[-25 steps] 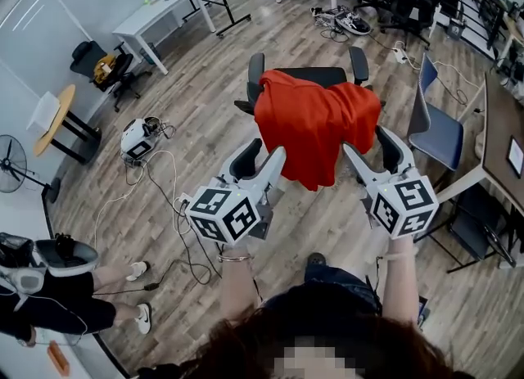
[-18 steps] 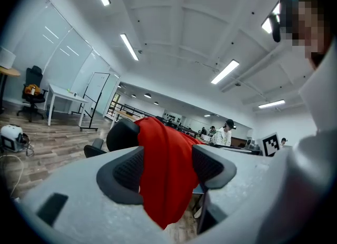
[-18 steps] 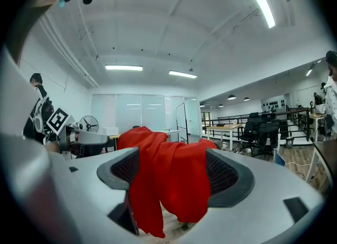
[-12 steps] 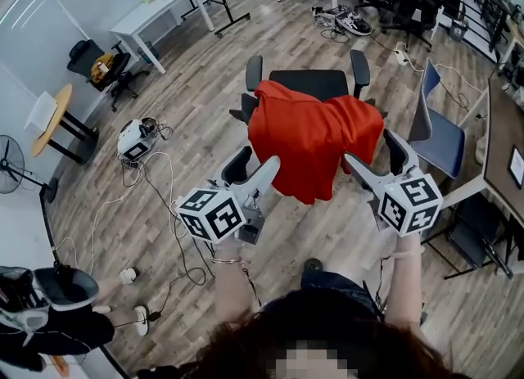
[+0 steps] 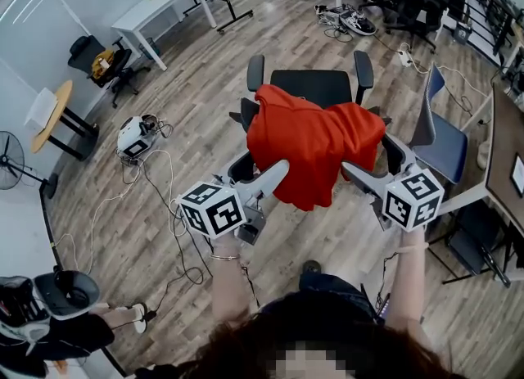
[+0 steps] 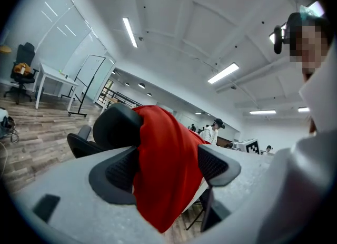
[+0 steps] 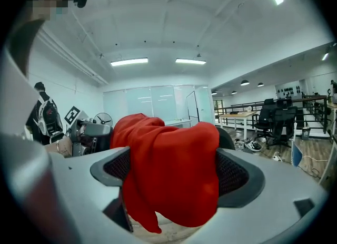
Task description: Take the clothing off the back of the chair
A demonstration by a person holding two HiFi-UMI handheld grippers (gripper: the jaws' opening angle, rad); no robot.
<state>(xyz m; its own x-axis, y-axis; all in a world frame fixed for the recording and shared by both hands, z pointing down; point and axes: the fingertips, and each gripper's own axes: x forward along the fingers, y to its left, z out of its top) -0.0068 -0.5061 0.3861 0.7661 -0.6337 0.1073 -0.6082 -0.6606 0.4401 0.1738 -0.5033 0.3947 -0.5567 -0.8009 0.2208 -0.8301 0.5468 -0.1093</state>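
Left gripper [image 5: 260, 169]: its jaws are opening and stand wide apart. In the left gripper view [image 6: 168, 164] the red garment [image 6: 166, 169] fills the gap between the two pads, which do not press on it.
Right gripper [image 5: 375, 160]: its jaws are also opening and are spread wide. In the right gripper view [image 7: 174, 177] the same garment [image 7: 174, 164] hangs between the pads, unclamped.
Position: the two grippers flank the hanging cloth, the left one at its lower left edge and the right one at its right edge.
Red garment [image 5: 315, 144]: it is draped over the back of the office chair [image 5: 311, 87], covering the backrest and hanging down on the person's side.
Chair: black, with both armrests showing past the cloth.
Surroundings: wooden floor [image 5: 205, 99], a blue chair [image 5: 438, 136] just to the right, a white table [image 5: 155, 9] well away at upper left.
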